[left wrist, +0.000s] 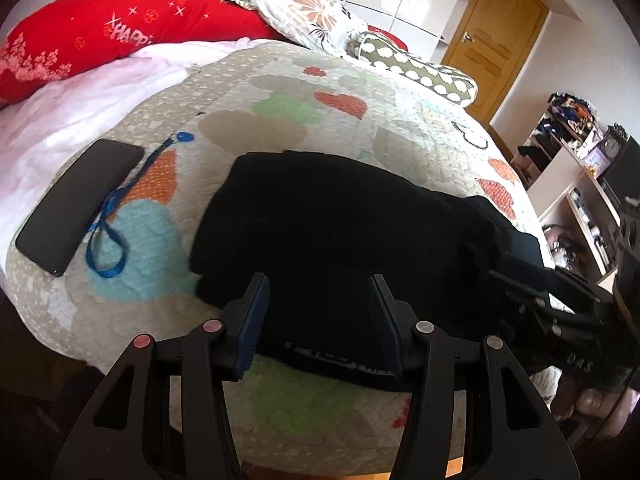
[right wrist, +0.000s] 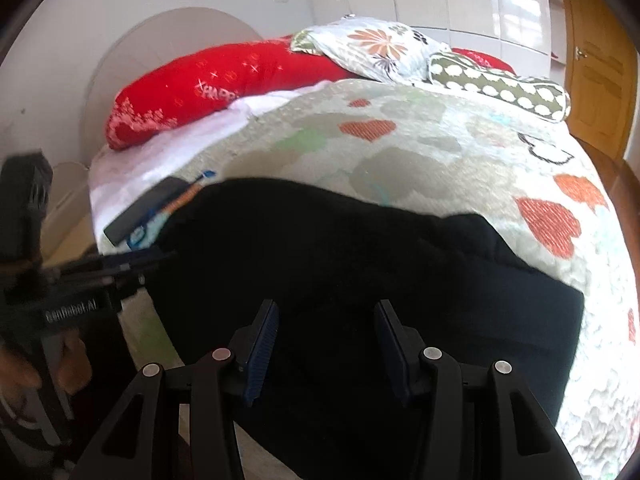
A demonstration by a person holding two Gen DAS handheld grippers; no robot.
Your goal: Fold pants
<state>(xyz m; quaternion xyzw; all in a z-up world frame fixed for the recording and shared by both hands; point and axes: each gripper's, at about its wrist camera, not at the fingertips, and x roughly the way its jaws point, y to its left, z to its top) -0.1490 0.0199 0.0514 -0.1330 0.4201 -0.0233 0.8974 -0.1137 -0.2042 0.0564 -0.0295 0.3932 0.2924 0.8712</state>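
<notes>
Black pants (left wrist: 328, 224) lie folded in a compact bundle on the quilted bed, with the waistband lettering at the near edge. My left gripper (left wrist: 320, 300) is open, its jaws spread just above the near edge of the pants. In the right wrist view the pants (right wrist: 360, 272) fill the middle, and my right gripper (right wrist: 326, 332) is open above them. The right gripper also shows in the left wrist view (left wrist: 516, 252), at the right end of the pants with cloth around its fingers. The left gripper shows in the right wrist view (right wrist: 136, 260) at the pants' left edge.
A black phone (left wrist: 80, 204) with a blue lanyard (left wrist: 120, 216) lies on the quilt (left wrist: 304, 120) left of the pants. A red pillow (left wrist: 132, 28), a floral pillow (left wrist: 308, 12) and a green dotted bolster (left wrist: 420, 72) lie at the head. Shelves (left wrist: 580, 168) stand to the right.
</notes>
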